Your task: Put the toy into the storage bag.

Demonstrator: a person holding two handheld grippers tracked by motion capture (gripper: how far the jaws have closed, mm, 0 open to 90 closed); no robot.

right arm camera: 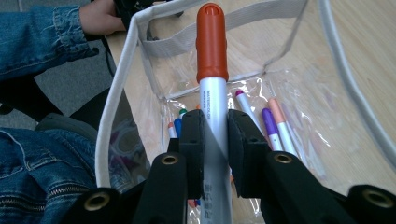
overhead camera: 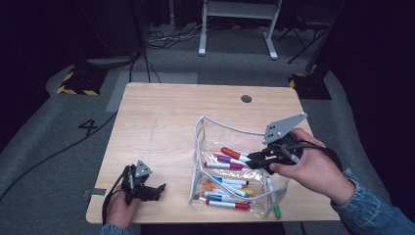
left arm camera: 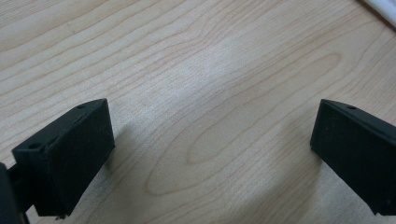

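A clear plastic pouch [overhead camera: 230, 169] with a white zip rim stands open on the wooden table [overhead camera: 161, 127], holding several coloured markers [overhead camera: 225, 165]. My right gripper [overhead camera: 252, 157] reaches into the pouch mouth from the right, shut on a white marker with an orange-red cap [overhead camera: 234, 154]. In the right gripper view the capped marker [right arm camera: 212, 70] sticks out between the black pads [right arm camera: 192, 140] over the pouch [right arm camera: 299, 107]. My left gripper [overhead camera: 159, 190] rests at the table's front left, open, with bare wood [left arm camera: 210, 116] between its fingers [left arm camera: 70, 158].
A green marker [overhead camera: 273, 198] lies under the pouch's right edge near the front of the table. A round cable hole [overhead camera: 246, 98] sits at the table's far side. A person's denim sleeve [right arm camera: 42, 32] and lap show beyond the pouch.
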